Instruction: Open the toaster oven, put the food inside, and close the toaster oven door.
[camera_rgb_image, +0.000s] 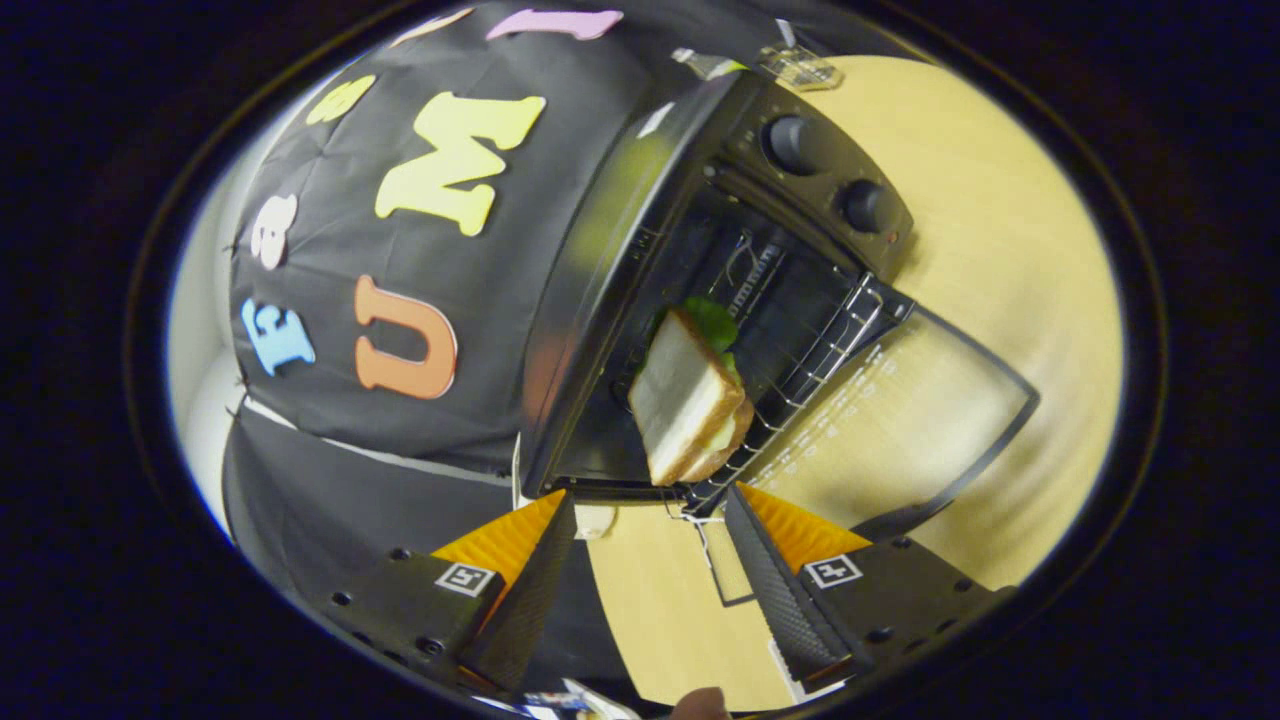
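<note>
The view is rolled sideways. A black toaster oven (600, 250) stands on a pale wooden table (1010, 250) with its glass door (900, 420) folded fully down onto the table. A sandwich (690, 400) of white bread with lettuce and cheese rests on the wire rack (825, 345) near the front of the oven's cavity. My gripper (652, 495) is open just short of the sandwich, its fingers spread wide with nothing between them, and neither touches the food.
Two round knobs (795, 143) sit on the oven's control panel beside the cavity. A small clear item (800, 68) lies on the table behind the oven. A person's fingertip (700, 705) shows below my fingers.
</note>
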